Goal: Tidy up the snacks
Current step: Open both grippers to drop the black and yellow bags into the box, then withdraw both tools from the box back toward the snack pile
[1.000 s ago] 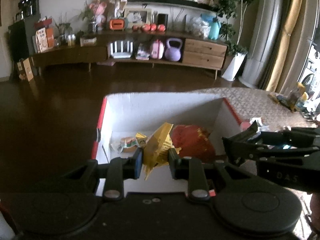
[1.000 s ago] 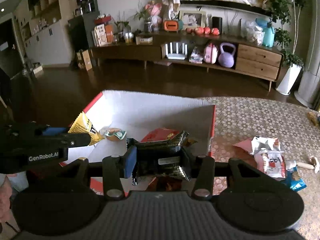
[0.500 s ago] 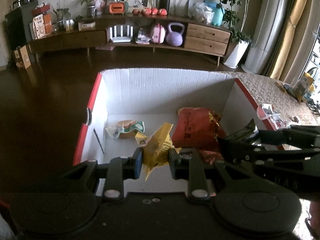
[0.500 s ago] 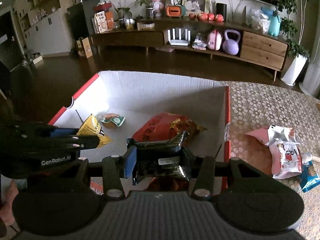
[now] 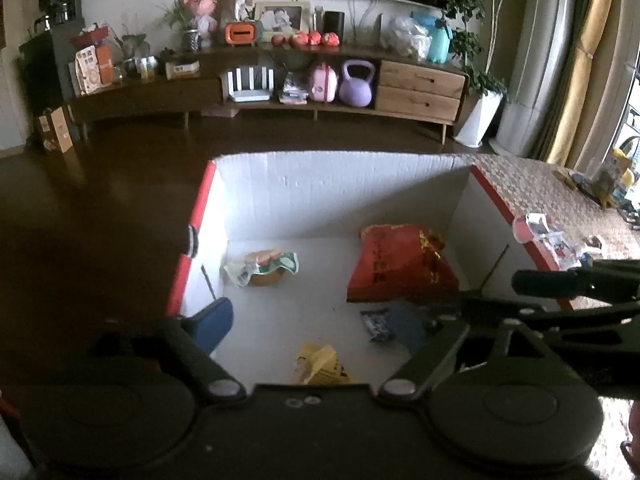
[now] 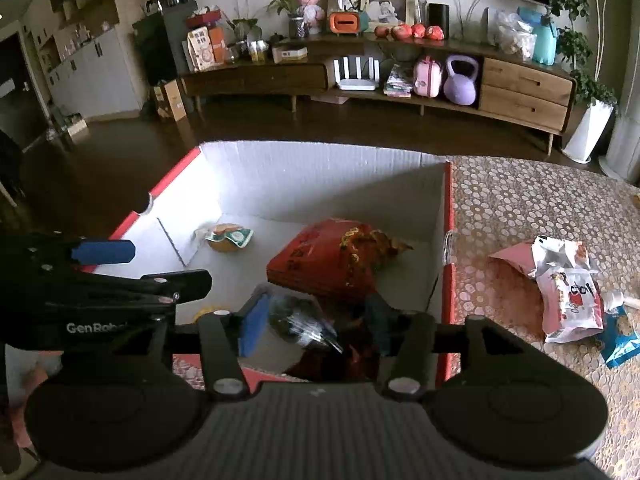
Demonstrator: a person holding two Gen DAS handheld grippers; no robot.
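Both tools hang over the white box, fingers spread and empty, judged so the snacks drop inside. The left tool is above the yellow pack; the right tool is above the dark pack. The red bag lies at 2 o'clock. More packets wait on the counter at 3 o'clock.

Your left gripper hangs spread wide over the white box. Inside: yellow packet at 6 o'clock, red bag at 3, dark packet between.
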